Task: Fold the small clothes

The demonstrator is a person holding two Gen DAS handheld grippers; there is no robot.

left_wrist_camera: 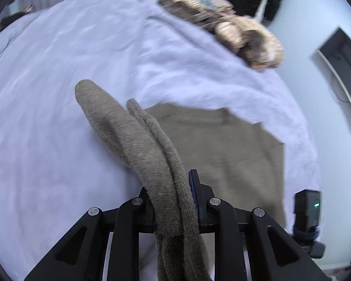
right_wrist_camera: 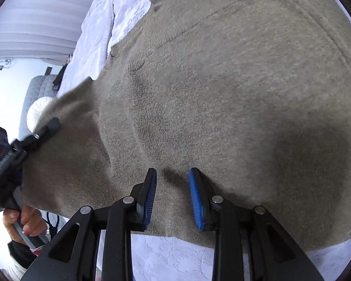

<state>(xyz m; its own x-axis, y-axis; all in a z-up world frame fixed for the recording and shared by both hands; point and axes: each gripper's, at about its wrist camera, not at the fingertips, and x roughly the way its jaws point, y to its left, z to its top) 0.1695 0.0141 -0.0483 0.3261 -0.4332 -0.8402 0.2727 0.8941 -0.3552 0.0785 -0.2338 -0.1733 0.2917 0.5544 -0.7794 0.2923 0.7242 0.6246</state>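
In your left wrist view, the left gripper (left_wrist_camera: 173, 201) pinches a doubled fold of the taupe knit sweater (left_wrist_camera: 222, 145), whose body lies flat on the pale lilac bedspread (left_wrist_camera: 58, 128); a heap of beige clothes (left_wrist_camera: 234, 30) sits well beyond. Carry the fold evenly across the body, without dragging it. In your right wrist view, the right gripper (right_wrist_camera: 172, 199) hovers spread over the sweater's near hem, pinching nothing; rest it there to anchor the cloth.
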